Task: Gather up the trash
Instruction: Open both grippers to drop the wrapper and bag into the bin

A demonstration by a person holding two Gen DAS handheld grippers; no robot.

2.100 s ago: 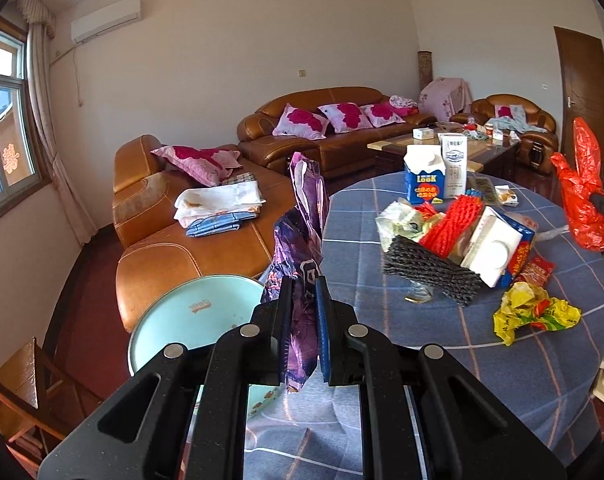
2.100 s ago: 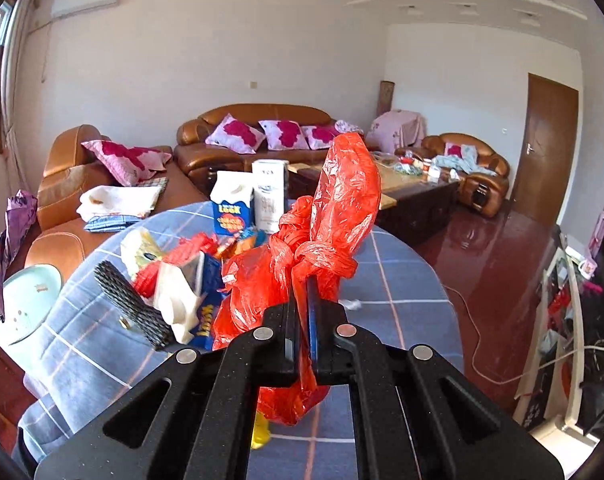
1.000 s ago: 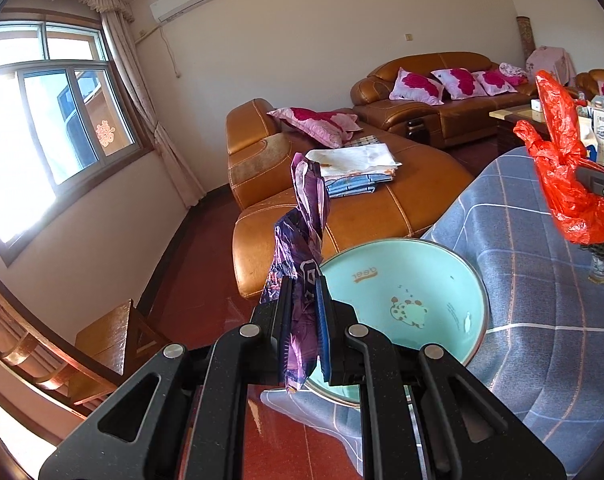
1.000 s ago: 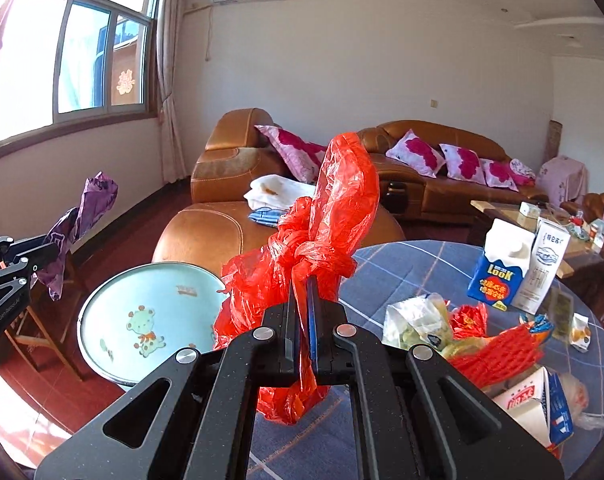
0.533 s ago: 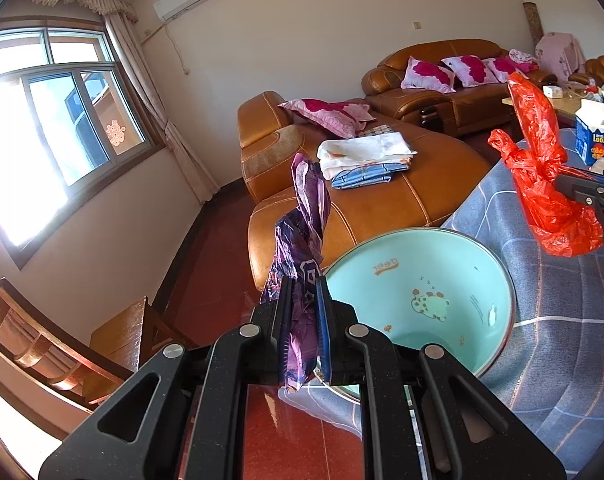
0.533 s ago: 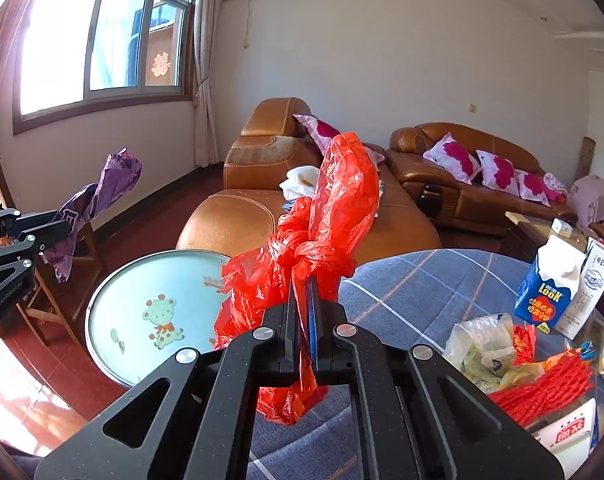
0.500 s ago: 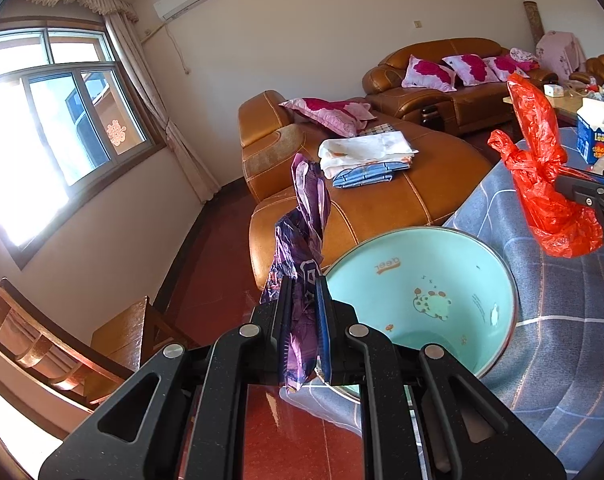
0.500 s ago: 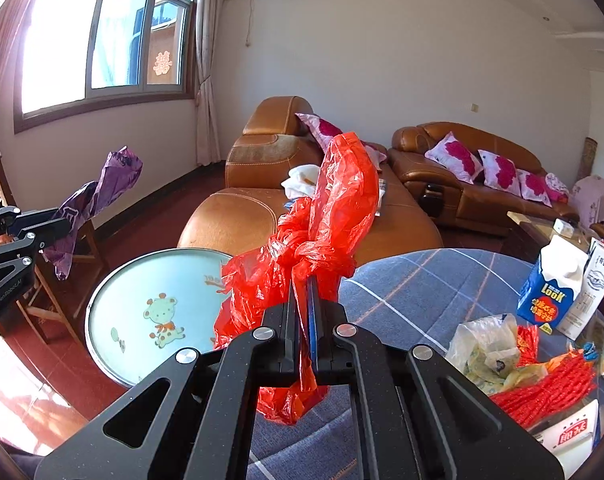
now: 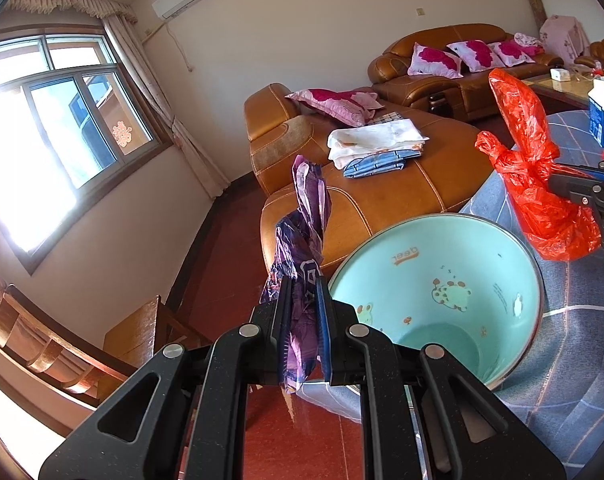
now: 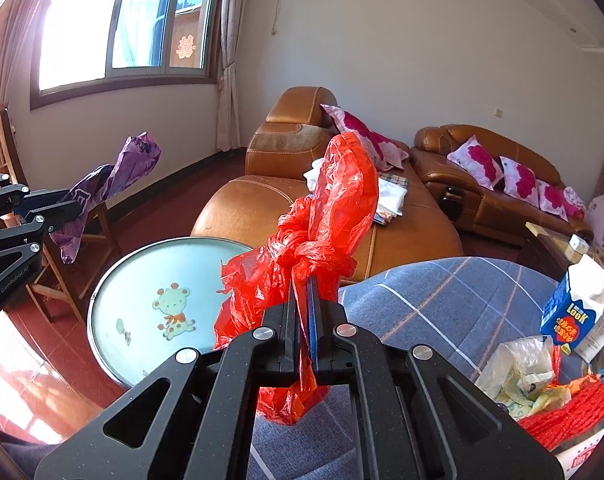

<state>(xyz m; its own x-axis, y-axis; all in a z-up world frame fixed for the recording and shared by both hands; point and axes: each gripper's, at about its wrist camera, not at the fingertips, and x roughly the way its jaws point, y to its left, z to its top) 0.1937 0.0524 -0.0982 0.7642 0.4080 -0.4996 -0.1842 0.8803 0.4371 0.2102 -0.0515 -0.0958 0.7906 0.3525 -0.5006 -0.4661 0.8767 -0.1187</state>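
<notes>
Two bags are held up over a big blue bowl.

A purple bag (image 9: 302,240) is pinched tight in the left gripper (image 9: 304,312), out past the left side of the bowl (image 9: 442,276), above the red floor (image 9: 222,264). A knotted red bag (image 10: 314,248) is pinched tight in the right gripper (image 10: 308,320), near the right side of the bowl, above the counter (image 10: 434,304) with its blue checked cloth. More trash (image 10: 542,384) and a milk carton (image 10: 572,308) are seen further right on the counter. A brown sofa (image 9: 382,192) is seen behind.
</notes>
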